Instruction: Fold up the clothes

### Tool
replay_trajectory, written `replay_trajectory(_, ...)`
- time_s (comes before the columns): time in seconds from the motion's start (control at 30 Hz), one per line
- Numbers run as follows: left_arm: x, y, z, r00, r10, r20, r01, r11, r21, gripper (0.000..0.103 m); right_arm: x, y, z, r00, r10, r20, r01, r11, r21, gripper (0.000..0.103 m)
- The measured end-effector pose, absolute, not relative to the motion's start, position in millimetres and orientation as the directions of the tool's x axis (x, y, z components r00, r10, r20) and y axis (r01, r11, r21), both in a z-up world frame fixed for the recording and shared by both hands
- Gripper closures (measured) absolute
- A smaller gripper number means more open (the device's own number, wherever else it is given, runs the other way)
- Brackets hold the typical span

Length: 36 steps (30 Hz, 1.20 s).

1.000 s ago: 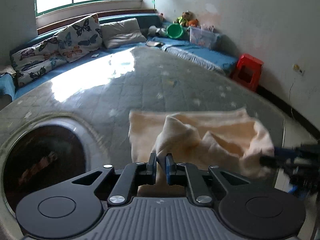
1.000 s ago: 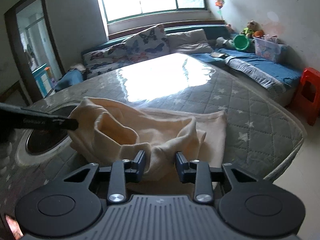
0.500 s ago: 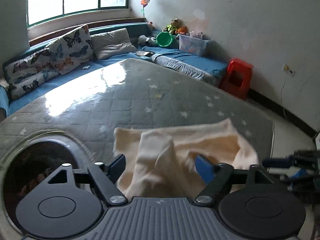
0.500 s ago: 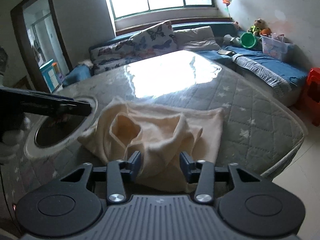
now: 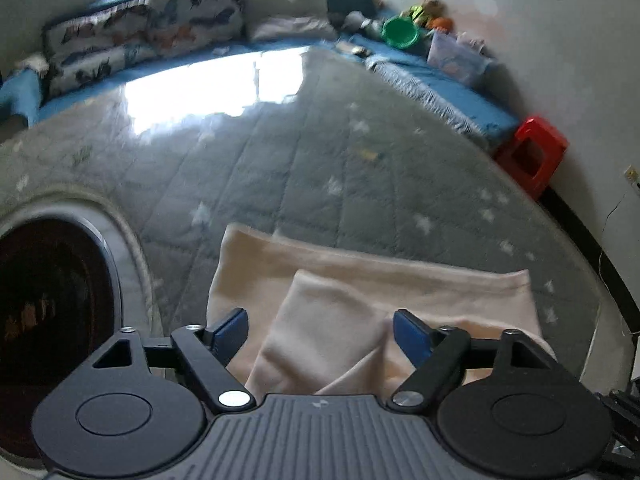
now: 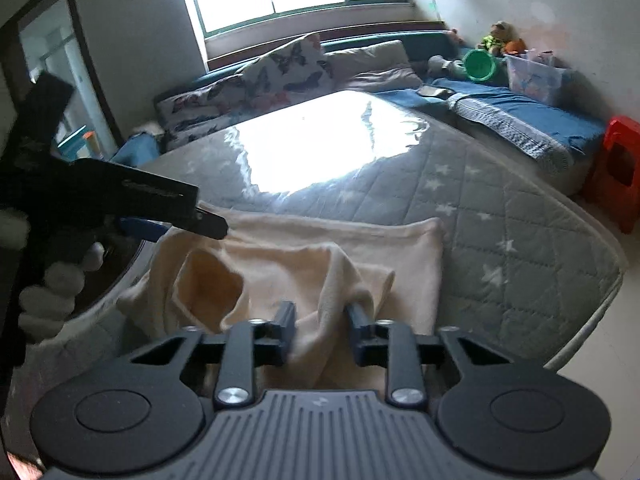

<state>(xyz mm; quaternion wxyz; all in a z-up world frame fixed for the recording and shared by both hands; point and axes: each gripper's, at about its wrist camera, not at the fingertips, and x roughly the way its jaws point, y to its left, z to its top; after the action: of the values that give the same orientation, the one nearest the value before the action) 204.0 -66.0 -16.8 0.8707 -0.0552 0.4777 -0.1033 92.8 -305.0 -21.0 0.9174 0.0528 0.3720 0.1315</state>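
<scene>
The cream garment [image 5: 360, 280] was lying near the front edge of the grey quilted mattress [image 5: 280, 168], partly folded, with one flap [image 5: 332, 320] doubled back over the flat layer underneath and a loose open pocket of cloth bunched up on its left side in the right wrist view. The left gripper [image 5: 320, 330] hung over the near part of it with its blue-padded fingers [image 5: 230, 330] set fairly wide and closing in, the folded flap sitting between them but the pads clear of the cloth on both sides, so it wasn't gripping anything. The right gripper [image 6: 320, 322] was a lot narrower and also closing, with a raised ridge of the same cloth running up between its fingers; the right finger looked like it was brushing the fold, the left one had a bit of a gap, so I wouldn't call that a pinch. In the right wrist view you could see the left tool off to the left, held by a gloved hand [image 6: 48, 280], its tip just over the far left corner of the garment. A round dark opening [image 5: 52, 320] with a pale rim sat in the mattress just left of the cloth. Further back were butterfly pillows [image 6: 280, 76], a green bowl [image 6: 480, 65], and a red stool [image 5: 530, 156] by the wall. The left wrist picture was a bit blurry.
</scene>
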Motion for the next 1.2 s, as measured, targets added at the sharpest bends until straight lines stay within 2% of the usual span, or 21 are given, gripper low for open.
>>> replay_trajectory(0.03, 201.6, -62.6, -20.1, 0.509, -0.244, -0.826, 0.129, 0.97, -0.207, 0.059, 89.9, -305.8, -21.1, 0.689, 0.281, -0.667, -0.206, 0.96, 0.192, 0.085)
replay_trajectory(0.07, 198.1, -58.5, -21.8, 0.5, -0.251, -0.829, 0.13, 0.968, -0.215, 0.067, 86.8, -307.3, -20.7, 0.691, 0.281, -0.666, -0.207, 0.96, 0.191, 0.087)
replay_trajectory(0.17, 179.8, -45.2, -16.8, 0.502, -0.288, -0.815, 0.161, 0.958, -0.239, 0.077, 75.0, -312.8, -16.8, 0.697, 0.287, -0.657, -0.213, 0.958, 0.192, 0.092)
replay_trajectory(0.23, 162.7, -32.9, -10.1, 0.509, -0.313, -0.802, 0.189, 0.949, -0.251, 0.082, 65.9, -316.1, -13.9, 0.7, 0.291, -0.652, -0.22, 0.957, 0.192, 0.095)
replay_trajectory(0.43, 107.5, -6.9, 1.9, 0.523, -0.302, -0.797, 0.268, 0.946, -0.183, 0.091, 45.2, -318.6, -9.9, 0.695, 0.312, -0.648, -0.253, 0.949, 0.186, 0.097)
replay_trajectory(0.57, 91.3, -0.5, 0.3, 0.517, -0.284, -0.807, 0.28, 0.947, -0.154, 0.092, 50.0, -318.2, -2.8, 0.721, 0.304, -0.623, -0.244, 0.953, 0.182, 0.088)
replay_trajectory(0.6, 89.1, 0.2, -0.2, 0.516, -0.283, -0.809, 0.283, 0.947, -0.15, 0.091, 52.5, -317.1, -1.0, 0.726, 0.302, -0.618, -0.244, 0.953, 0.178, 0.075)
replay_trajectory(0.63, 89.5, 0.2, 0.0, 0.514, -0.282, -0.81, 0.281, 0.948, -0.151, 0.091, 55.2, -315.7, 0.1, 0.73, 0.299, -0.615, -0.245, 0.954, 0.173, 0.065)
replay_trajectory(0.67, 91.7, -0.5, 1.2, 0.514, -0.283, -0.81, 0.276, 0.948, -0.157, 0.09, 57.8, -314.5, 0.8, 0.735, 0.294, -0.611, -0.245, 0.955, 0.165, 0.049)
replay_trajectory(0.73, 97.8, -3.7, 5.4, 0.528, -0.287, -0.8, 0.269, 0.949, -0.163, 0.084, 65.5, -310.9, 0.8, 0.744, 0.276, -0.609, -0.24, 0.96, 0.143, 0.05)
replay_trajectory(0.83, 113.2, -10.9, 15.5, 0.563, -0.289, -0.774, 0.246, 0.953, -0.177, 0.058, 79.4, -309.9, -3.3, 0.744, 0.27, -0.612, -0.228, 0.962, 0.147, 0.053)
replay_trajectory(0.9, 128.0, -20.5, 21.9, 0.578, -0.289, -0.763, 0.223, 0.955, -0.194, 0.051, 88.0, -309.7, -9.2, 0.735, 0.263, -0.626, -0.209, 0.965, 0.159, 0.057)
replay_trajectory(0.97, 145.0, -31.5, 25.5, 0.584, -0.282, -0.761, 0.193, 0.959, -0.207, 0.038, 94.8, -309.2, -15.5, 0.723, 0.258, -0.64, -0.194, 0.966, 0.171, 0.06)
replay_trajectory(1.07, 168.6, -49.6, 26.2, 0.592, -0.246, -0.767, 0.153, 0.969, -0.192, 0.026, 98.1, -307.6, -23.5, 0.709, 0.259, -0.656, -0.191, 0.966, 0.175, 0.064)
replay_trajectory(1.2, 194.1, -72.4, 16.5, 0.576, -0.169, -0.8, 0.102, 0.986, -0.134, 0.02, 97.7, -307.6, -28.0, 0.705, 0.255, -0.662, -0.192, 0.967, 0.168, 0.071)
